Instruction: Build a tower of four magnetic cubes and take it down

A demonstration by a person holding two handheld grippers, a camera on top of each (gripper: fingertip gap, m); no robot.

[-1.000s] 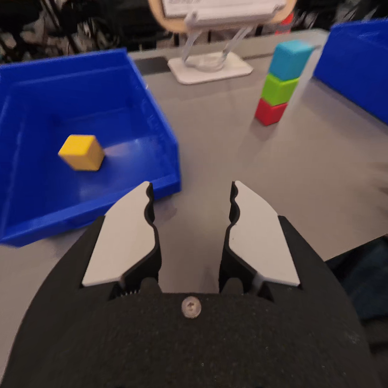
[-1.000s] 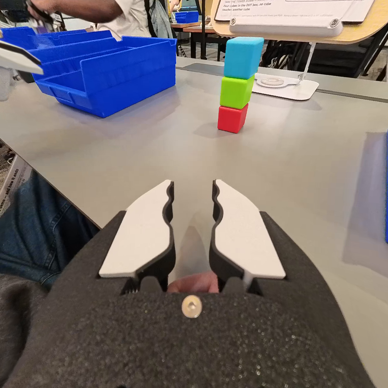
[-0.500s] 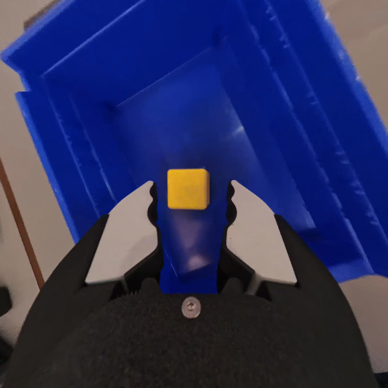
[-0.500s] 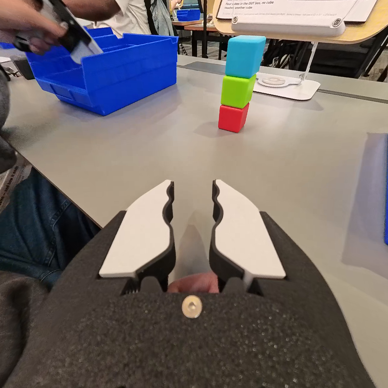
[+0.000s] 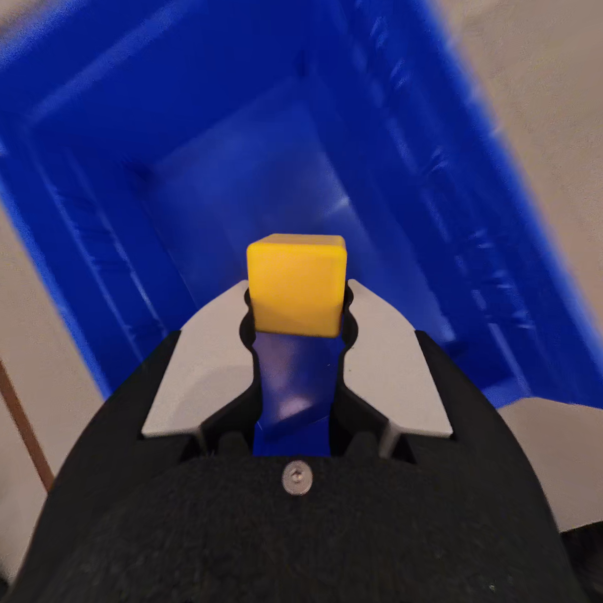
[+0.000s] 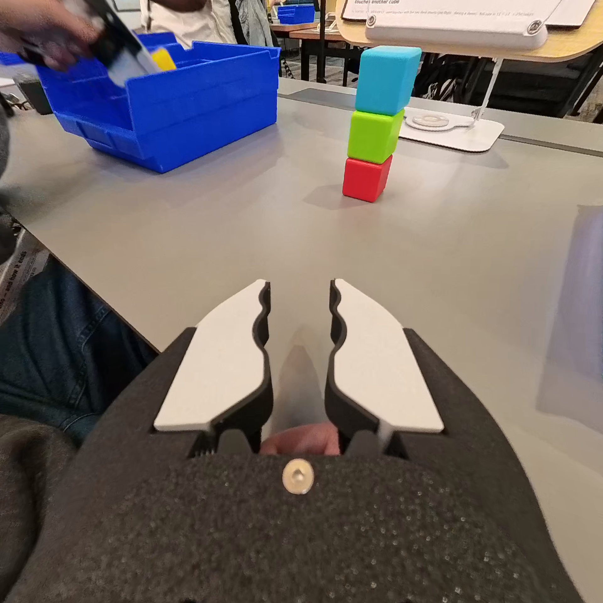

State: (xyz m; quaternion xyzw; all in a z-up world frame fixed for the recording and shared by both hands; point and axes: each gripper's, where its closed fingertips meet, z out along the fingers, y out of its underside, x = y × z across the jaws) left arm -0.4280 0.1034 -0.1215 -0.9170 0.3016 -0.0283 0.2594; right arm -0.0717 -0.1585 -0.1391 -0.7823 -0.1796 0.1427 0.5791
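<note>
Left gripper (image 5: 296,293) was clamped on the yellow cube (image 5: 295,288), fingertips pressed flat against its two opposite side faces, over the inside of the blue bin (image 5: 424,163). The cube sat at the very tips, only its nearer half between the pads. From the right wrist view it appeared raised to about rim height of the bin at the far left of the table (image 6: 228,228); whether it was fully clear of the bin floor could not be told.

Right gripper (image 6: 299,287) was parted and empty, low over the near edge of the table, pointing at the tower.

Tower at far centre: red cube (image 6: 365,177) on the table, green cube (image 6: 373,135) on it, light blue cube (image 6: 385,80) on top. Three of four placed; the stack leaned slightly to the right going up, faces not quite flush.

Handling, as judged:
- Cube looked rigid, small and probably light; matte faces with rounded edges, so flat pads on parallel faces should hold without much squeeze.
- A tip-only hold could let it pivot; a deeper seat would be safer.
- Best grip is the sides, leaving top and bottom free for stacking.
- Magnets may snap the cube down as it nears the blue one and could jolt the leaning stack.
</note>
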